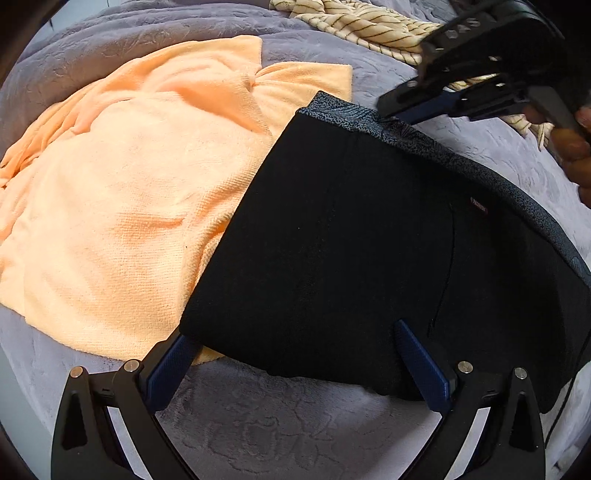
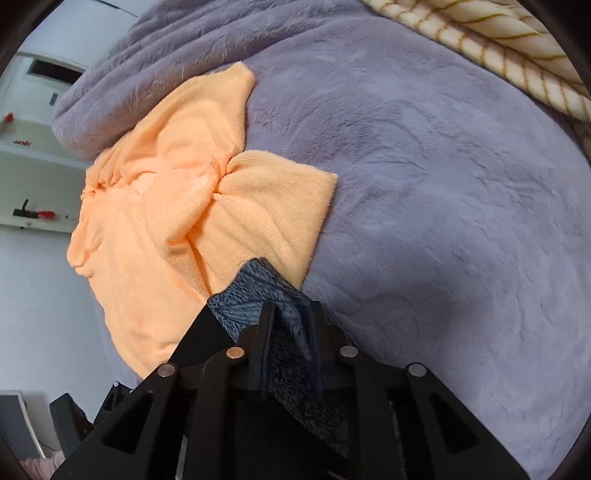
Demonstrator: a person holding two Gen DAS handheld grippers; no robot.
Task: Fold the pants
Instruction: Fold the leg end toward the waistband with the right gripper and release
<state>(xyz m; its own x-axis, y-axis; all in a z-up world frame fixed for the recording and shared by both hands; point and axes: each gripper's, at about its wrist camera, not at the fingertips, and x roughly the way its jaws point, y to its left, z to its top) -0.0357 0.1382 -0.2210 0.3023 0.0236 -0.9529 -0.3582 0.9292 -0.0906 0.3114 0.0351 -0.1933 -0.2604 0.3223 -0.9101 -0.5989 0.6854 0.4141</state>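
Note:
Black pants (image 1: 351, 236) lie folded on the bed, their speckled grey waistband (image 1: 461, 162) running along the upper right. At the bottom of the left wrist view my left gripper (image 1: 291, 332) is open wide, straddling the pants' near edge, one blue finger (image 1: 170, 369) at the left corner and the other resting on the black cloth. My right gripper (image 1: 388, 114) comes in from the upper right and pinches the waistband near its far end, where the cloth puckers. In the right wrist view the waistband (image 2: 251, 295) is bunched between the right gripper's (image 2: 291, 306) nearly closed fingers.
An orange towel (image 1: 129, 192) lies crumpled to the left, partly under the pants. A cream striped cloth (image 1: 369, 29) is at the back. A lilac plush blanket (image 2: 443, 184) covers the bed. A hand (image 1: 576, 155) holds the right gripper. White shelves (image 2: 33, 166) stand beyond the bed's left edge.

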